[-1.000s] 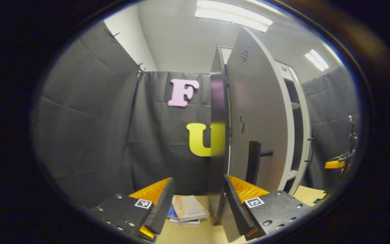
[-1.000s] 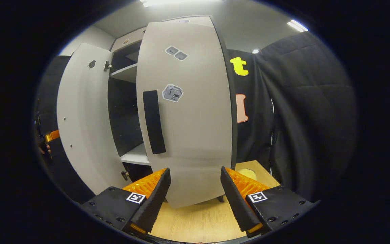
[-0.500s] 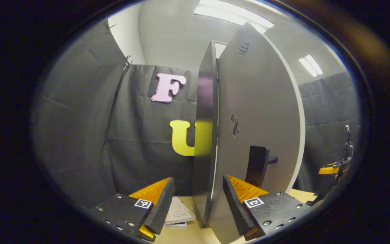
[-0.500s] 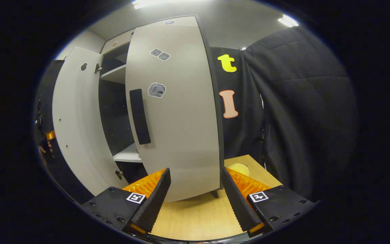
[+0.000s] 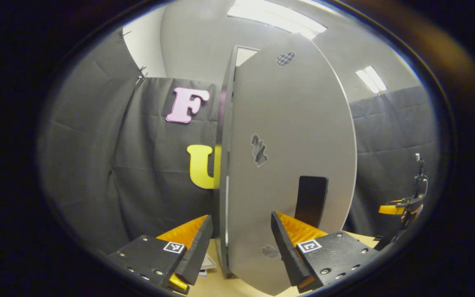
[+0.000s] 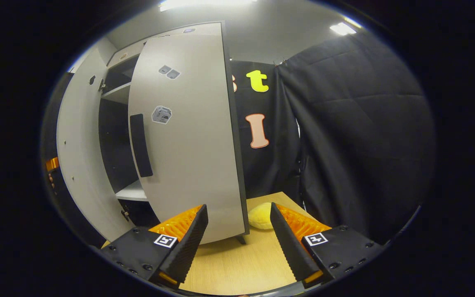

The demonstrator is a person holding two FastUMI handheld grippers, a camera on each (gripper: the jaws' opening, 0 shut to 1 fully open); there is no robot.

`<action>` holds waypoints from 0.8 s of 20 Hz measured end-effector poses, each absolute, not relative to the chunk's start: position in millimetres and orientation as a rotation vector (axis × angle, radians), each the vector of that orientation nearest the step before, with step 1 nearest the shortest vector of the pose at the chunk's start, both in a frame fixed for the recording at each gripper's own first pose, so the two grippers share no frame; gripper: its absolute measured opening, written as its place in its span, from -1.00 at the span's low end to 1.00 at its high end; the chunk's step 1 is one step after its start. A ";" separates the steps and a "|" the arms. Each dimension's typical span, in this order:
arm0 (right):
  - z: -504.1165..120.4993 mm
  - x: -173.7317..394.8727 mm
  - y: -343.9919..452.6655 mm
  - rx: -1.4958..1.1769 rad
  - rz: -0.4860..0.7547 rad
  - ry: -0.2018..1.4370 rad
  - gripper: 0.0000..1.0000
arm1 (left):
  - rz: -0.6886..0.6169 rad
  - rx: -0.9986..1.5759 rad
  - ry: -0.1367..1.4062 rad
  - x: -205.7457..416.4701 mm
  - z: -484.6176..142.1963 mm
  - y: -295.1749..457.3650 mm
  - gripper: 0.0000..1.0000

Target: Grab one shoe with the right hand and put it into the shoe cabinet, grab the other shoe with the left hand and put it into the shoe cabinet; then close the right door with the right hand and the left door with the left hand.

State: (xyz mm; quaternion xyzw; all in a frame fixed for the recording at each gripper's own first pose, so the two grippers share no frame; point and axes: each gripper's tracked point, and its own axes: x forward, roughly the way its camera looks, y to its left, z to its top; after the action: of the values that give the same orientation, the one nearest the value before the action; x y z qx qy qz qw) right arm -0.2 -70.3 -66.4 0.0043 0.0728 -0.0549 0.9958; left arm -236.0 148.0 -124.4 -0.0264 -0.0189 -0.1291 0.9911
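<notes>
The shoe cabinet's left door (image 5: 287, 156) is grey with a black handle (image 5: 311, 197), and its outer face stands close in front of my left gripper (image 5: 241, 218). That gripper is open, with the door's hinge-side edge (image 5: 222, 173) between its fingers. In the right gripper view, the right door (image 6: 188, 148) with its black handle (image 6: 140, 144) stands part-way shut over the dark cabinet inside (image 6: 111, 156). My right gripper (image 6: 238, 208) is open just before that door's lower outer corner. The left door's inner face (image 6: 76, 156) shows at far left.
A white shelf (image 6: 132, 192) crosses the cabinet inside. A soft yellow thing (image 6: 260, 215) lies on the wooden surface (image 6: 241, 264) behind the right door. A few books (image 5: 207, 264) lie low at the left door's foot. Black cloth walls close in on both sides.
Both doors have swung further toward shut. The left door now turns its broad outer face to my left gripper and hides the cabinet inside. The yellow thing has come into sight behind the right door.
</notes>
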 end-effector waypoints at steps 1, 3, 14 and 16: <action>-67.6 -2.1 -71.8 0.010 -0.117 0.149 0.92 | -0.267 -0.043 -0.040 -234.8 -122.8 136.3 0.65; -69.8 -6.3 -74.8 0.017 -0.128 0.152 0.92 | -0.257 -0.070 -0.043 -224.2 -122.8 119.4 0.65; -61.7 -18.4 -66.0 0.013 -0.131 0.132 0.93 | -0.146 -0.118 -0.071 -226.7 -118.0 66.2 0.60; -56.7 -15.5 -56.9 0.013 -0.123 0.123 0.92 | -0.137 -0.075 -0.076 -239.4 -112.9 67.9 0.65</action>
State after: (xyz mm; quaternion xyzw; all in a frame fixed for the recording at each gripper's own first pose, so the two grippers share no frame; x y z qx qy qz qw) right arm -15.5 -56.9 -56.7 0.0063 0.0612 -0.0613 0.9962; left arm -239.4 67.9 -112.9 -0.0374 -0.0379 -0.0685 0.9962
